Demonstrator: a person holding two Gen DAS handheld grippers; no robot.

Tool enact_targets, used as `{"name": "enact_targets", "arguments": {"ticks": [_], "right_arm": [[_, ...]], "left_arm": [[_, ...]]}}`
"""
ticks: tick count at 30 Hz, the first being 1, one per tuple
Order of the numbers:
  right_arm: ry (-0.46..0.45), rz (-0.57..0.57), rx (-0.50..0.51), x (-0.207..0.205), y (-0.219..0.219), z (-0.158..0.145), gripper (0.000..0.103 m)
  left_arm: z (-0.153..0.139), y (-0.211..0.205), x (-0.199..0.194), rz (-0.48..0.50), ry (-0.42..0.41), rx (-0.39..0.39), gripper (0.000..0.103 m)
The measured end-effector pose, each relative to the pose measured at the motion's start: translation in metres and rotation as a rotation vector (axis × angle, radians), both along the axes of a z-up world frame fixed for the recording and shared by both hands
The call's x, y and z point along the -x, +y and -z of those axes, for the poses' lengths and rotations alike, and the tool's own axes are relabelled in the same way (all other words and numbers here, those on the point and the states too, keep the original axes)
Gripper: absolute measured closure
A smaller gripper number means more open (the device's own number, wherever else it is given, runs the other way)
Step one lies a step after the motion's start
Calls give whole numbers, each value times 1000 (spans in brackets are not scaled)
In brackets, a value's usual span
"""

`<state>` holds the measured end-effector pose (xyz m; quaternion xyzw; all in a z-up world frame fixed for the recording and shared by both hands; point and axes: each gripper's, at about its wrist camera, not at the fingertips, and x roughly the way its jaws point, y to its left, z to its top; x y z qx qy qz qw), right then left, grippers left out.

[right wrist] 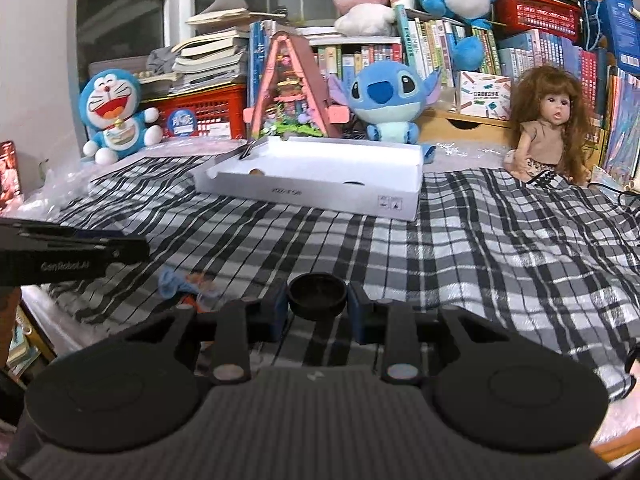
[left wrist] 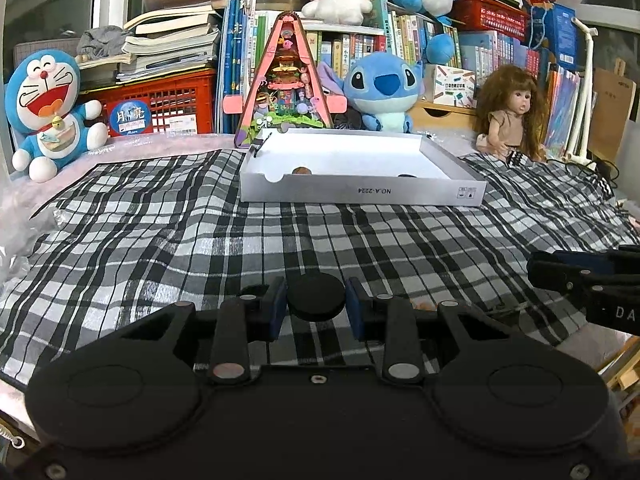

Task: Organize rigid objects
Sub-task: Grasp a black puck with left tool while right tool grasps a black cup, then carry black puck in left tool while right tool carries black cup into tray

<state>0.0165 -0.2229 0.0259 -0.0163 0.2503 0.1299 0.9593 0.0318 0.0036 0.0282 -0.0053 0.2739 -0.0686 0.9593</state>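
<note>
- The left tongs are clamped on a flat black disc, held by its rim between the blue pads. The hold is narrow, so a tilt or jolt could let the disc pivot and slip onto the checked cloth.
- The right tongs are clamped on a shallow black cup-like cap, open side up. A round rim gives the pads little to bite on, and it may roll out of the grip.
- The two tongs sit near each other, each at the edge of the other's view; moving both forward together risks a knock.
- Just left of the right tongs lie small blue and orange bits that could snag.
- Further off, the white tray box already holds a few small pieces. Its front wall could catch a low-carried part, and the box may slide on the soft cloth.
</note>
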Motion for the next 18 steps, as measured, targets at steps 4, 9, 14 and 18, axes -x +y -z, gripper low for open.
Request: {"name": "enact_targets", "arguments": {"ticks": [4, 9, 14, 18], "right_arm": [[6, 16, -8, -11, 0, -3, 66], [16, 30, -27, -25, -1, -8, 66], [37, 40, -50, -41, -2, -14, 66], [61, 50, -74, -59, -3, -19, 66]], "left_arm": [[-4, 1, -7, 3, 1, 12, 74], [-10, 1, -16, 9, -4, 15, 74], [-15, 2, -32, 11, 14, 35, 74], [-22, 1, -48, 14, 19, 28, 73]]}}
